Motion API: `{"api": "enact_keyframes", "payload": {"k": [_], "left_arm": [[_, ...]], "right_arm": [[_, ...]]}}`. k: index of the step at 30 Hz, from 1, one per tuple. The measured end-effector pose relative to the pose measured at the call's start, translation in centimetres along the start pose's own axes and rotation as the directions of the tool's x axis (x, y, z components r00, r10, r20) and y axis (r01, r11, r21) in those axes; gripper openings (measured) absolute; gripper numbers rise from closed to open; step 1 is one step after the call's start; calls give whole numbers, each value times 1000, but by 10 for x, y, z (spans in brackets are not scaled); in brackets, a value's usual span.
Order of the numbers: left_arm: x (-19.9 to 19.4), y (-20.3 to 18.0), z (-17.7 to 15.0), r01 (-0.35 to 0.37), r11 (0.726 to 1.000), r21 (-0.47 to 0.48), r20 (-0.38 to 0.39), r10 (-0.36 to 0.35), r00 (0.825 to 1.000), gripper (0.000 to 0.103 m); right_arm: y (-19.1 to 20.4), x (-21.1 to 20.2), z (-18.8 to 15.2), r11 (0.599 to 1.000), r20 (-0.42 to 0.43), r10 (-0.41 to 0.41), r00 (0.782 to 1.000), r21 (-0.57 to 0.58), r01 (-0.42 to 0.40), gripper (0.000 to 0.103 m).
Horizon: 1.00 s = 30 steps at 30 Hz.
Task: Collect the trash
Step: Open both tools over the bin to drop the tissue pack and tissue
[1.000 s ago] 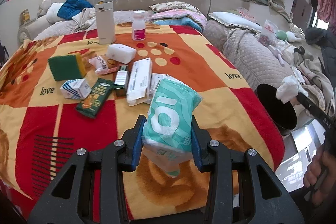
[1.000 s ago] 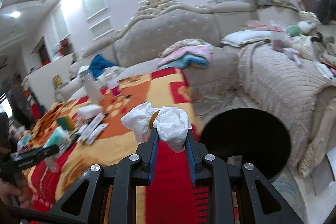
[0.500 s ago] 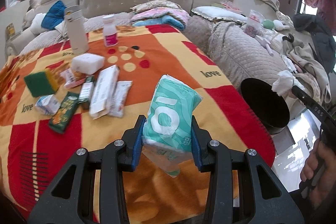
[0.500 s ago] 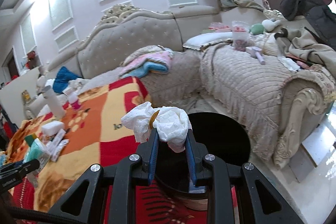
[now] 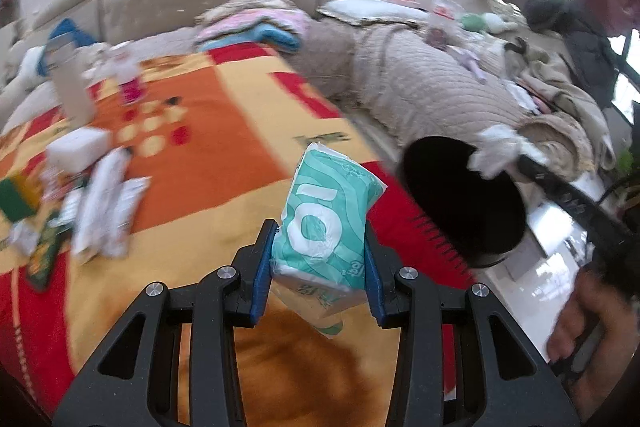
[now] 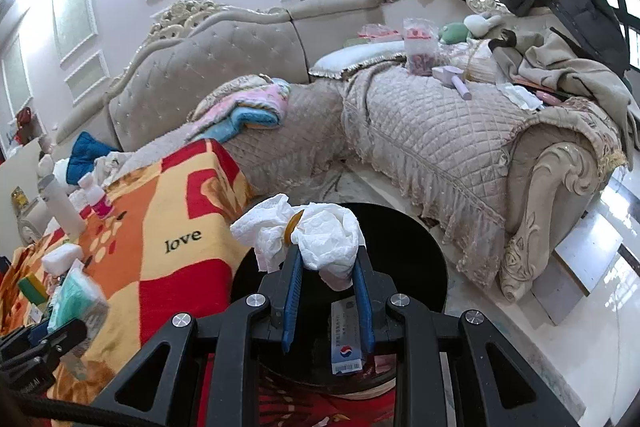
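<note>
Trash was held in both grippers beside the black bin (image 6: 400, 227), which stood at the corner of the red and orange blanket (image 6: 160, 227). The right gripper (image 6: 326, 291) had its jaws narrowed onto a crumpled white tissue (image 6: 320, 243), hanging just above the bin's mouth; a small carton (image 6: 346, 339) already lay inside. The left gripper (image 5: 318, 263) pinched a teal tissue pack (image 5: 324, 223) over the blanket's edge, near the bin but not yet above it. To do the drop well, I judged, the tissue should be centred over the opening before the jaws part, since light paper can cling to a pad or drift onto the rim. The pack should wait until the right gripper is clear of the bin.
</note>
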<state>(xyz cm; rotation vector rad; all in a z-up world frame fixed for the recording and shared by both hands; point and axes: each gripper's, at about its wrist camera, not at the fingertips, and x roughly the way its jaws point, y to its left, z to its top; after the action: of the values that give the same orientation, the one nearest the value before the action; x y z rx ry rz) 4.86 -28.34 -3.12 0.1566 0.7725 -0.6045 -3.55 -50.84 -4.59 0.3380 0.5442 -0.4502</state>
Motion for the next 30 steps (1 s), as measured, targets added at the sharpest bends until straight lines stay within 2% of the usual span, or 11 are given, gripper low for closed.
{"api": "enact_keyframes", "payload": {"k": [5, 8, 9, 10, 11, 12, 17, 19, 20, 24, 30], "left_arm": [[21, -36, 24, 87, 994, 61, 3, -87, 996, 37], [37, -53, 43, 111, 989, 96, -9, -111, 994, 38], [44, -57, 50, 124, 987, 107, -17, -123, 992, 38], [49, -62, 55, 135, 984, 116, -24, -133, 991, 41], [53, -65, 59, 144, 981, 126, -28, -142, 990, 42], [60, -70, 64, 144, 979, 143, -35, -140, 990, 45], [76, -78, 69, 165, 976, 141, -75, -156, 985, 48], [76, -81, 69, 188, 973, 134, -75, -179, 981, 59], [74, -82, 68, 191, 972, 140, -66, -183, 981, 61], [62, -75, 61, 172, 975, 143, -57, -165, 985, 62], [30, -21, 37, 80, 992, 93, -37, -77, 996, 62]], "right_arm": [[-5, 10, 0, 999, -19, -6, 1000, 38, 7, 24], [-11, 15, 2, 998, -26, -14, 1000, 68, 15, 24], [-12, 17, 2, 997, -32, -18, 999, 75, 20, 28], [-16, 22, 3, 996, -50, -19, 999, 91, 24, 32], [-18, 25, 3, 994, -64, -18, 998, 103, 25, 42], [-21, 28, 3, 993, -74, -12, 997, 120, 21, 45], [-34, 24, 4, 985, -56, -35, 998, 169, 44, 45], [-39, 23, 4, 980, -52, -53, 997, 191, 62, 45], [-40, 22, 4, 978, -50, -57, 997, 198, 66, 45], [-39, 20, 5, 979, -48, -67, 997, 189, 75, 45], [-21, 15, 6, 989, -20, -53, 998, 139, 56, 45]]}}
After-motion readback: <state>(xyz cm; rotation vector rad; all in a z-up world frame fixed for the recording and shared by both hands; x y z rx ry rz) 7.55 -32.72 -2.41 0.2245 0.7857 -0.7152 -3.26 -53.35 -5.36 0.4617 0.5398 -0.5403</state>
